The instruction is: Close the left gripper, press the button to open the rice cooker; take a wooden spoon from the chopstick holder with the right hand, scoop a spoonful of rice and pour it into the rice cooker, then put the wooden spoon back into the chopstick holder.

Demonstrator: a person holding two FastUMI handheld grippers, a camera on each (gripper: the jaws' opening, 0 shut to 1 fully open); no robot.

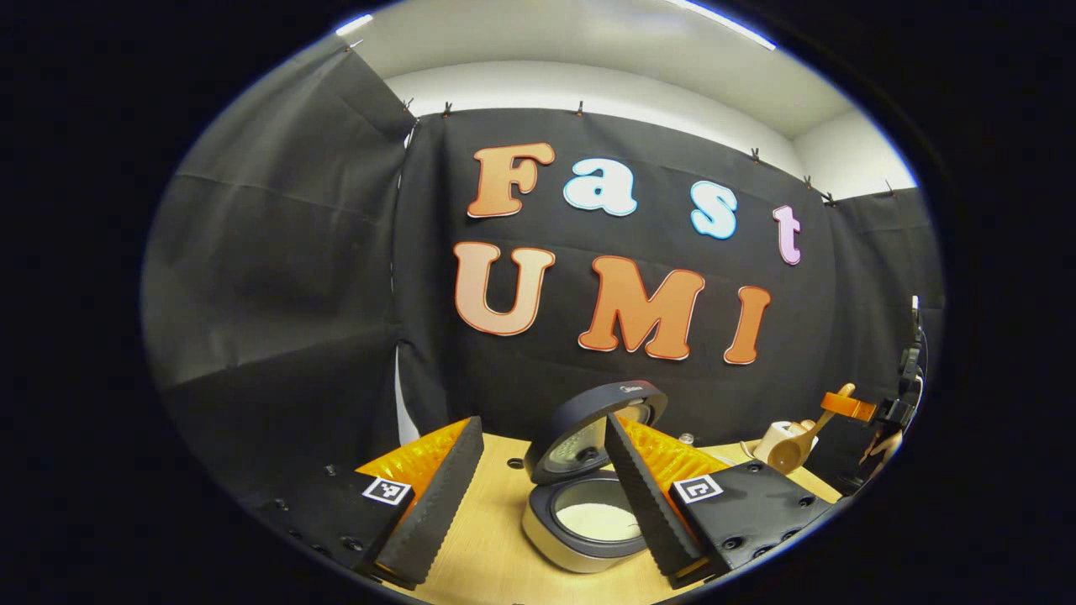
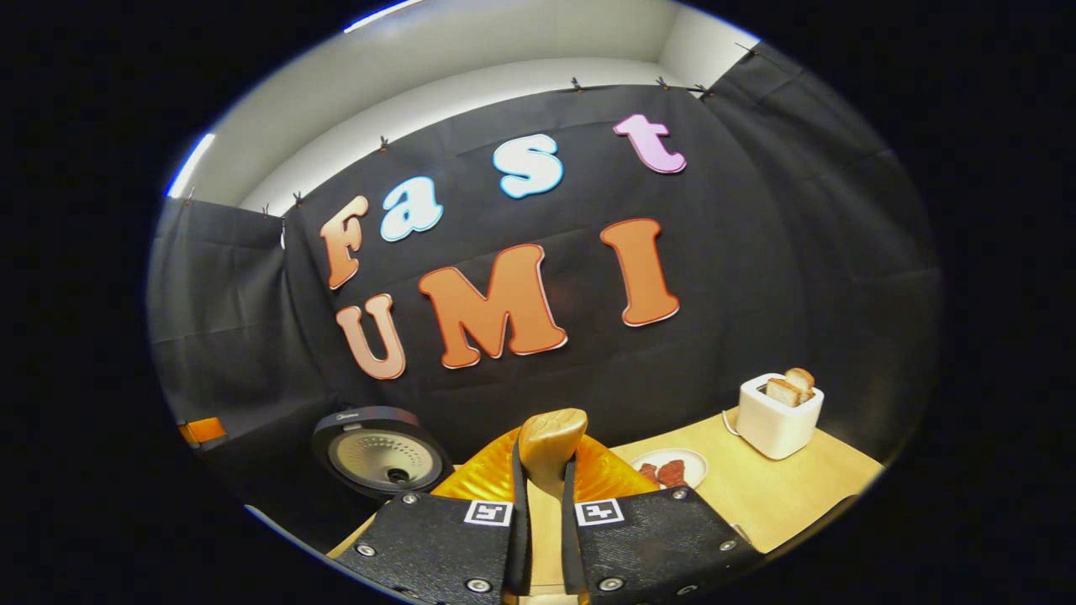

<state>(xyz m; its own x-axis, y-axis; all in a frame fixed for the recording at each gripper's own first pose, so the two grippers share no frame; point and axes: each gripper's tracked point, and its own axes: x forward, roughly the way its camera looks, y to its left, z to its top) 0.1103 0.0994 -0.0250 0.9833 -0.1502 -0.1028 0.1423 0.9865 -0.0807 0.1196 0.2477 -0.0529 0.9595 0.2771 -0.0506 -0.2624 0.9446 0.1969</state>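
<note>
The counter [image 1: 487, 538] is a pale wooden surface, and the rice cooker [image 1: 588, 525] on it serves as the landmark for everything below. The cooker is a rounded, light-bodied pot with a dark rim. Its dark lid [image 1: 593, 428] stands raised behind the bowl, its pale inner plate facing forward. White rice lies inside the bowl.

To the right of the cooker, well apart, a white toaster [image 2: 777, 416] holds bread slices. Between cooker and toaster lies a small plate [image 2: 672, 468] carrying reddish pieces.

The left tongs [image 1: 538, 504] stand wide apart and hold nothing. They hang just in front of the cooker, one finger crossing the lid and bowl in the left gripper view.

The right tongs [image 2: 545, 512] are closed firmly on the wooden spoon [image 2: 551, 441], both fingers pressing its handle. The spoon is light, smooth wood with a rounded end rising above the fingers. In the left gripper view its bowl [image 1: 788, 454] hangs low beside a pale container to the right of the cooker, likely the holder or rice source; which cannot be told.

Judged from this position, the step in hand is carrying the spoon for scooping or pouring. Whether it carries rice cannot be told. Keep the spoon bowl level during travel. Bring it over the open cooker before tipping. Keep the left tongs out of that path.
</note>
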